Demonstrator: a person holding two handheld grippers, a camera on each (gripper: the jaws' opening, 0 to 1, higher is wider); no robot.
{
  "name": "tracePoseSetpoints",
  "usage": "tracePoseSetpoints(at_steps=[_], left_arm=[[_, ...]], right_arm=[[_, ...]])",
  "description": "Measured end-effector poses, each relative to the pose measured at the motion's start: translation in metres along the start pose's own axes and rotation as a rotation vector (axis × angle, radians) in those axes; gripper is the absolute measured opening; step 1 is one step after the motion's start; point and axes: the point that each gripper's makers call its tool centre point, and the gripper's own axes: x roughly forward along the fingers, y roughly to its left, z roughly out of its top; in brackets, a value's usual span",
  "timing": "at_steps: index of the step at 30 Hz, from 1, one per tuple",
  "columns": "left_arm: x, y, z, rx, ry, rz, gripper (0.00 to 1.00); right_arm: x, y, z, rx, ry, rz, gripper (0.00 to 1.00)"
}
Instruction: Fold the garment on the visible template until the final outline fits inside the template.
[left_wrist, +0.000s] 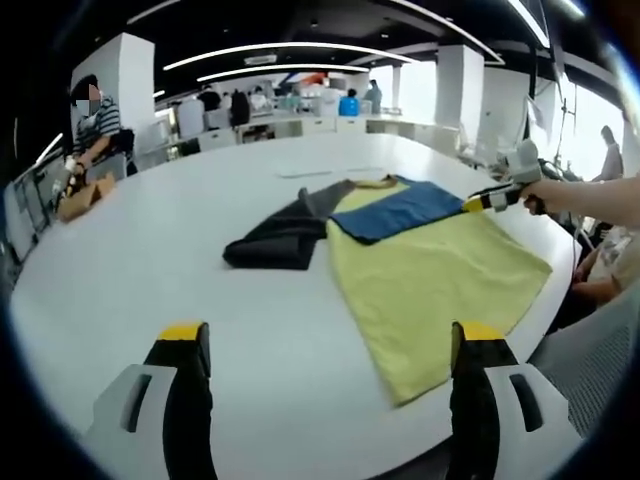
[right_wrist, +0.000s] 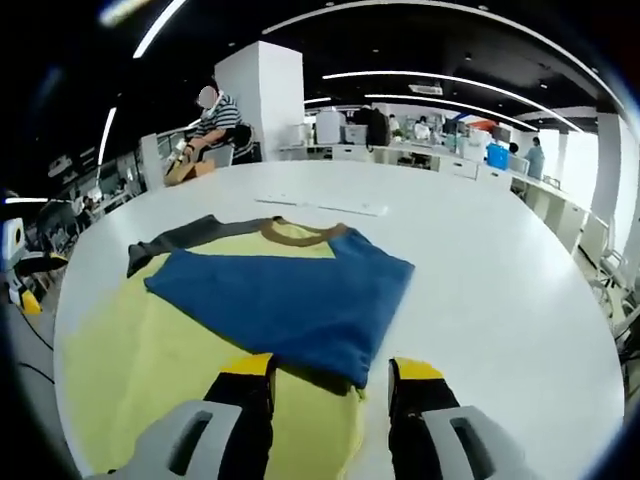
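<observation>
One fold seems to be made so far: the blue sleeve (right_wrist: 290, 295) of the garment (left_wrist: 430, 275) is laid across the yellow body, over its upper part below the brown collar (right_wrist: 300, 232), while the dark grey sleeve (left_wrist: 275, 240) on the other side is spread out on the bare table (left_wrist: 150, 260), bunched and not folded in. I judge that this grey sleeve and the long lower part of the body are left to fold, so the task is at an early stage. I cannot make out any template outline on the white surface, so I cannot say if the shape fits it. The garment lies on the round table toward the edge where the person stands, its hem near that edge. Its long axis runs from this hem to the collar, which points to the middle of the table and the far edge. The right gripper (right_wrist: 330, 372) has its jaws spread at the lower edge of the blue sleeve, just beside or touching the cloth, pinching nothing I can see. The left gripper (left_wrist: 330, 335) hangs over the bare table near the hem, jaws wide apart and empty.
</observation>
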Motion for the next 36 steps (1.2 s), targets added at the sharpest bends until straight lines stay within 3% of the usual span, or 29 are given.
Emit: tracePoseSetpoints(at_steps=[3, 9, 18, 26, 36], left_arm=[[0.001, 0.005, 0.003, 0.002, -0.006, 0.006, 0.97], [0.004, 0.012, 0.010, -0.007, -0.020, 0.008, 0.97], [0.013, 0.042, 0.018, -0.024, -0.030, 0.035, 0.93], [0.027, 0.068, 0.023, -0.031, -0.039, 0.059, 0.88], [0.050, 0.091, 0.032, 0.006, -0.048, 0.082, 0.75]], right_arm=[[-0.002, 0.009, 0.005, 0.006, -0.001, 0.046, 0.61], [-0.010, 0.022, 0.015, -0.017, -0.020, 0.093, 0.79], [-0.032, 0.045, 0.021, -0.011, -0.025, 0.161, 0.97], [-0.048, 0.054, 0.021, -0.035, -0.018, 0.208, 0.99], [-0.073, 0.077, 0.029, -0.064, -0.042, 0.287, 0.99]])
